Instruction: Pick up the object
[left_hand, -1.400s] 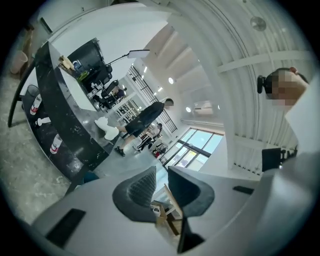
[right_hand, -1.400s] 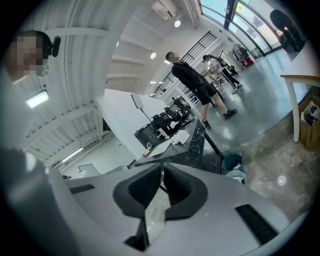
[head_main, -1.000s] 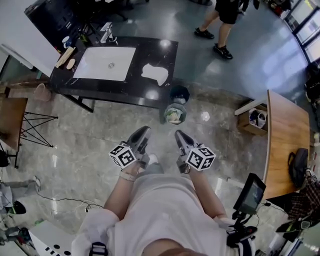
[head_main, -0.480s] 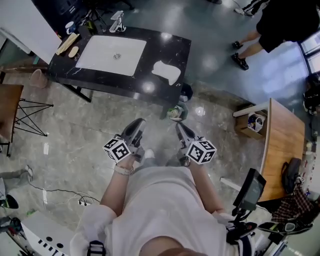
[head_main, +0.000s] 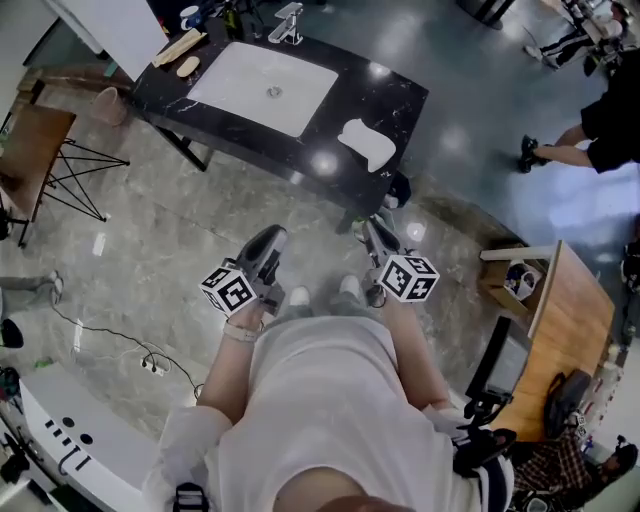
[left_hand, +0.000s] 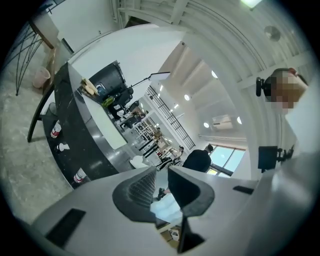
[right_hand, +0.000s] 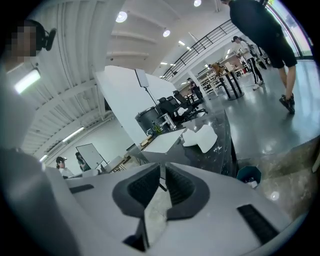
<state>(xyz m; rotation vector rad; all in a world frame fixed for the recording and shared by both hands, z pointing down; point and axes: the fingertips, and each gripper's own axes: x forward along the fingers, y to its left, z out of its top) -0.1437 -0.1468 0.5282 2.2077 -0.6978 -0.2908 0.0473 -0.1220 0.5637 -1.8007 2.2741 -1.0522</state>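
Observation:
A white, irregularly shaped object (head_main: 367, 143) lies on the right part of a black counter (head_main: 400, 105), beside a white inset basin (head_main: 265, 85). It also shows in the right gripper view as a white object (right_hand: 202, 136) and small in the left gripper view (left_hand: 137, 161). My left gripper (head_main: 268, 240) and right gripper (head_main: 375, 232) are held out side by side over the marble floor, short of the counter's near edge. Both point toward the counter. The left gripper (left_hand: 160, 172) and the right gripper (right_hand: 162, 172) are shut with nothing between the jaws.
A faucet (head_main: 287, 22) and a wooden item (head_main: 180, 47) sit at the counter's far side. A dark bin (head_main: 397, 190) stands below the counter's right end. A wooden desk (head_main: 565, 320) with a monitor (head_main: 503, 355) is to the right. A person (head_main: 600, 130) walks at the upper right.
The counter has come closer and shifted right in the head view as both grippers advanced toward it. The person in the background has moved off to the right.

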